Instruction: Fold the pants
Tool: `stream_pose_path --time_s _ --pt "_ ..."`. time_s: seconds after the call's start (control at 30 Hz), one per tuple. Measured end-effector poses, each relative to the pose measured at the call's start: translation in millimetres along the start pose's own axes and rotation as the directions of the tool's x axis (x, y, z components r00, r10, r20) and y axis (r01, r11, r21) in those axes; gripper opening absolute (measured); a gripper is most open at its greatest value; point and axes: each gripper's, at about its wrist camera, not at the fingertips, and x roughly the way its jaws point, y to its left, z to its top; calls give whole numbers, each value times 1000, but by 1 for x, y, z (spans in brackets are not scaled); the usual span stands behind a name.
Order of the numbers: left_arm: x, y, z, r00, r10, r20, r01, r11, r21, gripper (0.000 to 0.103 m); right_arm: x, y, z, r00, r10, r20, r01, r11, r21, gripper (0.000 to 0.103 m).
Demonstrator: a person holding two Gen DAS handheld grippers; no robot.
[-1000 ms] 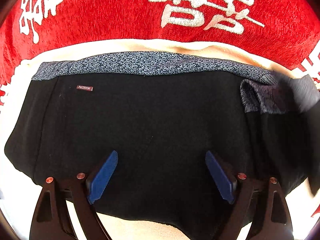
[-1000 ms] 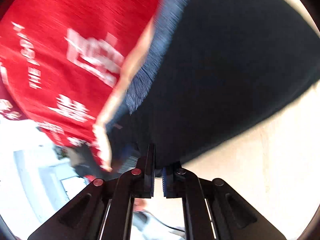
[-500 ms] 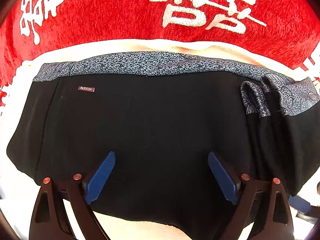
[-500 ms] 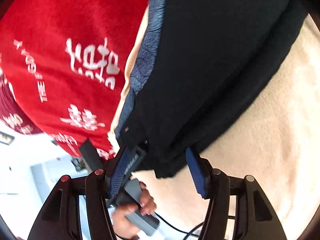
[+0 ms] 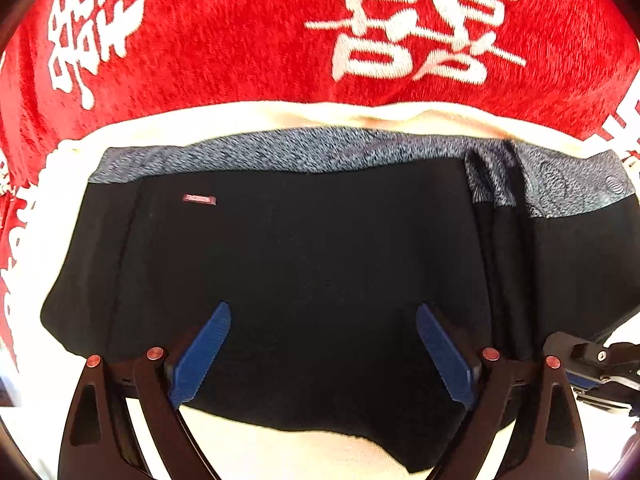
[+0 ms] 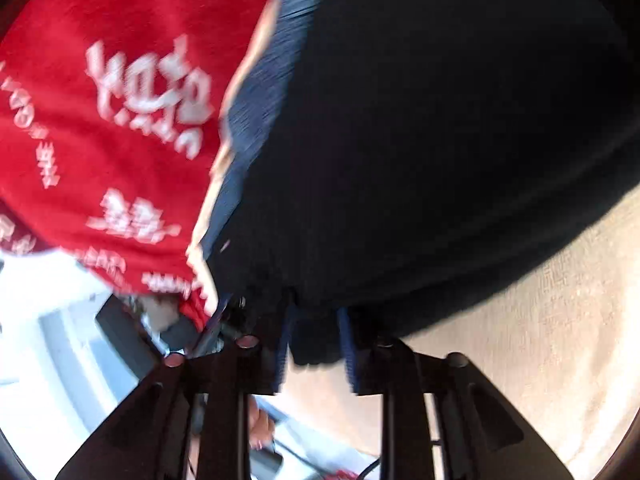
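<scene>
The black fabric pants (image 5: 312,264) with a speckled grey waistband lie flat on the cream cloth-covered surface (image 5: 280,452). The left gripper (image 5: 322,354) hovers above, jaws wide open; the right gripper (image 6: 314,350), jaws partly closed, straddles the pants' edge.

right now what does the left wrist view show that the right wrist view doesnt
Only the left wrist view: the small red label on the pants, the whole grey waistband, and the left gripper wide open over the black fabric.

Only the right wrist view: the right gripper with a black fabric edge between its nearly closed pads, and a bare hand below.

Both: the black pants, the red blanket with white characters, and the cream surface.
</scene>
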Motion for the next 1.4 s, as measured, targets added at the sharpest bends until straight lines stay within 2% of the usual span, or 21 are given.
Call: stream_pose_path --time_s 0.03,0.1,0.13,0.2,0.3,0.33,0.37,0.4,0.47,0.57,0.6,0.63,0.7,0.73,0.83,0.93,1.03,1.1,1.17,1.27,1.4 --pt "-6 0 2 1000 -4 10 4 1000 4 95 -13 9 -5 999 -32 -2 32 997 -64 45" --pt "-20 -4 8 999 -29 34 29 999 24 95 -41 24 -10 995 -92 46 98 980 -175 47" --pt "-25 -8 11 998 -46 37 45 998 36 95 -63 30 -10 985 -139 104 159 961 -227 47" --pt "-37 -26 19 995 -93 48 89 993 79 95 -93 36 0 953 -223 207 273 927 -257 47" --pt "-49 -62 33 984 -166 63 156 978 137 95 -127 39 34 880 -345 326 429 871 -238 45" --pt "-52 -77 38 980 -188 70 176 972 153 95 -132 39 48 853 -383 355 478 846 -234 40" --pt "-53 -94 45 975 -209 77 194 967 168 95 -133 39 57 836 -407 368 508 829 -236 35" --pt "-51 -109 50 971 -225 77 208 962 177 95 -129 37 67 818 -441 369 542 806 -238 34" --pt "-39 -132 57 970 -233 66 218 959 181 95 -122 27 76 813 -470 344 562 790 -247 34" --pt "0 -149 47 990 -142 -12 142 976 168 95 -105 18 71 796 -500 340 594 754 -281 34" --pt "17 -148 39 991 -117 -67 127 980 154 97 -103 19 69 793 -499 349 598 746 -292 34" --pt "20 -142 32 990 -134 -52 139 983 120 103 -102 21 66 793 -495 356 600 739 -307 35" --pt "21 -129 25 983 -176 -54 179 981 69 103 -101 22 64 800 -490 346 592 738 -324 35" --pt "19 -125 23 984 -171 -54 175 982 71 103 -103 22 65 808 -483 337 582 741 -335 35" --pt "8 -112 16 992 -118 -50 121 991 65 103 -106 22 65 828 -470 306 557 752 -351 35" --pt "-6 -90 9 995 -87 -58 87 996 4 103 -115 19 60 847 -459 266 530 765 -365 35" --pt "-22 -68 -1 997 -59 -59 56 997 -56 103 -116 22 50 866 -447 224 500 772 -392 41" --pt "-29 -56 -9 997 -36 -72 30 996 -82 103 -112 26 41 863 -464 201 504 756 -419 45" --pt "-35 -45 -16 997 -29 -75 21 994 -111 103 -104 36 30 856 -481 187 509 726 -463 57" --pt "-36 -13 -33 996 -29 -80 16 988 -152 103 -88 50 12 851 -497 167 505 691 -517 67" --pt "-29 -2 -40 995 -4 -97 -15 982 -190 103 -53 69 -7 839 -525 139 505 658 -558 71"
